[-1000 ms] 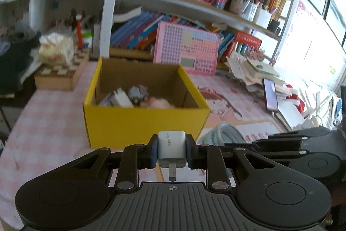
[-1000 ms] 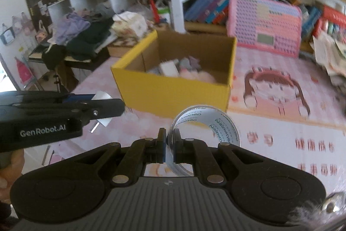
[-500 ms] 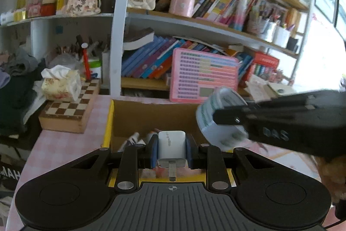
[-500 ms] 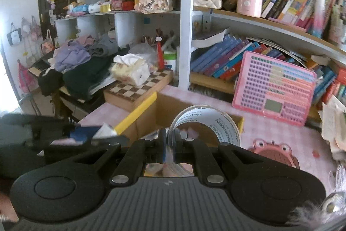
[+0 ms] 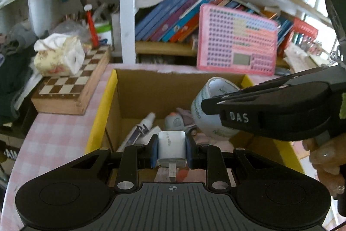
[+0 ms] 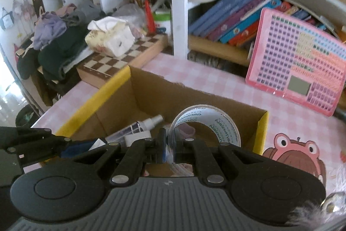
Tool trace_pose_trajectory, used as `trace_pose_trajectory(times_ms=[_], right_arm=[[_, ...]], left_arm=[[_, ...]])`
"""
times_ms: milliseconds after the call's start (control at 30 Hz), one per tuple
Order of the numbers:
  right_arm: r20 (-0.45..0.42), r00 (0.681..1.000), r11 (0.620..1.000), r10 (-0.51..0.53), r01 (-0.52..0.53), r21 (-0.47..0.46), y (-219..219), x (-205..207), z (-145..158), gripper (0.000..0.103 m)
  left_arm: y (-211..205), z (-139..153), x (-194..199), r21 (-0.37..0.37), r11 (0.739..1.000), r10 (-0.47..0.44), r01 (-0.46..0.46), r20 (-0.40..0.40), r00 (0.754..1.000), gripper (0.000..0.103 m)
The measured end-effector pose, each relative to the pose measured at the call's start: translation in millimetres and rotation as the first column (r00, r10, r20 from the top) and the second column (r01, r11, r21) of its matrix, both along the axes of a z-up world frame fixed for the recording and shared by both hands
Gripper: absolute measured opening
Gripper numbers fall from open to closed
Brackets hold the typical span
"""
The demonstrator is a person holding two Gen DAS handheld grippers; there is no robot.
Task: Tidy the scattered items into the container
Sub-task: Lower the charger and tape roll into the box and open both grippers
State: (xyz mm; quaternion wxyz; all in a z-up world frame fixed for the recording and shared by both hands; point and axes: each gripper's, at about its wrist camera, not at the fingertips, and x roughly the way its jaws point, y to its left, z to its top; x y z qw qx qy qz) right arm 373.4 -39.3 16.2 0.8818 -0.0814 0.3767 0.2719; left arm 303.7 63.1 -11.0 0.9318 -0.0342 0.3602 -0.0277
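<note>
My left gripper (image 5: 172,151) is shut on a white plug charger (image 5: 172,147), held over the near edge of the yellow cardboard box (image 5: 101,105). My right gripper (image 6: 169,145) is shut on the rim of a clear tape roll (image 6: 214,122), which hangs over the open box (image 6: 93,101). In the left wrist view that tape roll (image 5: 207,109) and the right gripper's black body come in from the right. Inside the box lie a white tube (image 5: 141,128), a small round item (image 5: 174,121) and other bits. The left gripper's tip shows at the lower left of the right wrist view.
A chessboard box (image 5: 71,88) with a tissue pack (image 5: 58,55) stands left of the box. A pink keyboard toy (image 5: 236,40) leans on the bookshelf behind. Dark clothes (image 6: 58,47) pile at far left. A hand (image 5: 326,166) grips the right tool.
Both grippers have travelled forward from in front of the box to over its opening, each keeping its item. The view tilted down, so the box interior now shows.
</note>
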Motion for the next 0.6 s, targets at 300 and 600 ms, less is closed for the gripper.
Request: trace_pose_trajectory(times_ms=[300,600], right_arm=[[-0.078,0.996,0.998,0.047,-0.044,0.043,-5,32,-20,0.006],[-0.091,0.994,0.994,0.058,-0.049,0.098,-11,46,-24,0.031]], left_arm=[[-8,-14,27,0.034,0.997,0.073,-0.070,-0.067,0.995,0.024],[-12,-14,30,0.064,0.995,0.086,-0.082,-0.064,0.994,0.043]])
